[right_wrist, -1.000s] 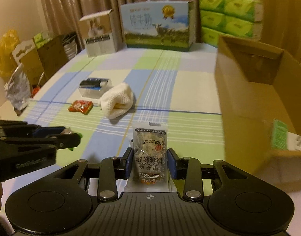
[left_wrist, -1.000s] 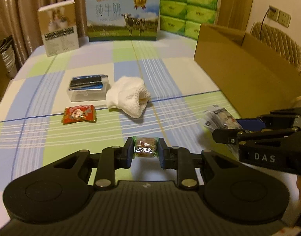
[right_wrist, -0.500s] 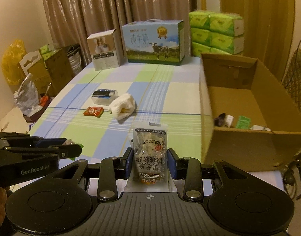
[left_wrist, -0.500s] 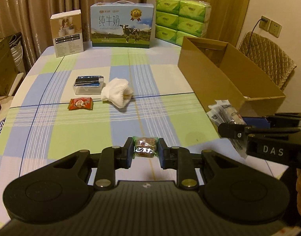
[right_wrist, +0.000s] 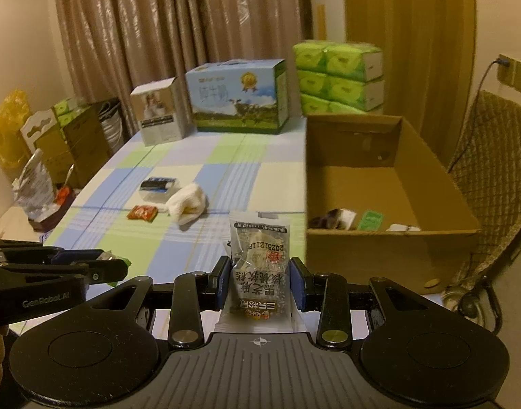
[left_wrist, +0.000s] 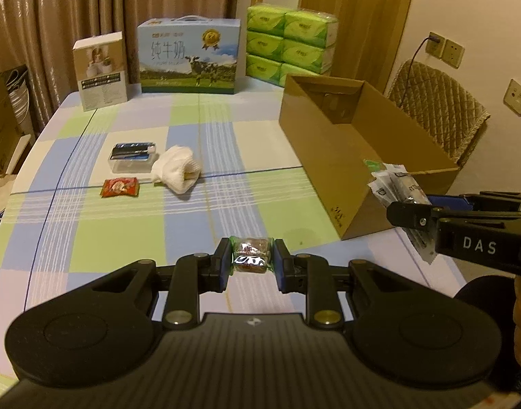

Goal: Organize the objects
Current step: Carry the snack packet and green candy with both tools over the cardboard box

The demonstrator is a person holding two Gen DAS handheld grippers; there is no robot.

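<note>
Both grippers are loaded for the cardboard box (right_wrist: 389, 184): the left gripper (left_wrist: 253, 261) pinches a small candy (left_wrist: 251, 259), the right gripper (right_wrist: 260, 279) clamps a snack packet (right_wrist: 260, 266), both above the table (left_wrist: 226, 156) near it

1. The cardboard box (right_wrist: 389, 191) is open on top; its near wall stands between the grippers and its inside.
2. Mid-table left, a white cloth (left_wrist: 177, 170), red packet (left_wrist: 120, 187) and clear case (left_wrist: 132, 156) cluster (close together).
3. Bare tablecloth (left_wrist: 158, 235) lies nearer.
</note>
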